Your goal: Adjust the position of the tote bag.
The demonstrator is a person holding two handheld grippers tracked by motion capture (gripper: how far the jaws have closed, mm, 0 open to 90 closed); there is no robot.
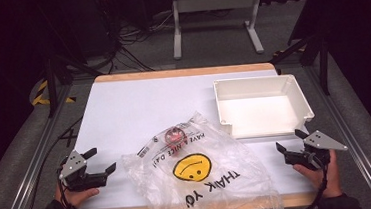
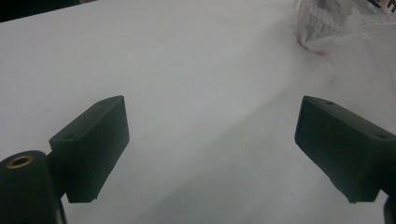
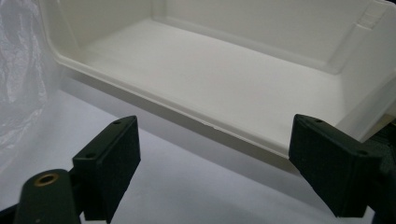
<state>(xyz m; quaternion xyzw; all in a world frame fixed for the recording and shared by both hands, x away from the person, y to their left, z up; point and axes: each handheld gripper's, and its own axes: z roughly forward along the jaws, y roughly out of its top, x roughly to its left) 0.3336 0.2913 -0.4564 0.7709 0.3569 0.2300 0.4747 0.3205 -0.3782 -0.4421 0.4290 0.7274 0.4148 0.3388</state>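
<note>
One plastic bag (image 1: 199, 176), one white bin (image 1: 259, 106), one red item (image 1: 173, 134), two grippers

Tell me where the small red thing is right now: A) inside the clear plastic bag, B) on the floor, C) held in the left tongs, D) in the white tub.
A: the red thing shows through the clear plastic bag near its far end, while the white tub holds nothing and the left tongs stand open with nothing between them.
</note>
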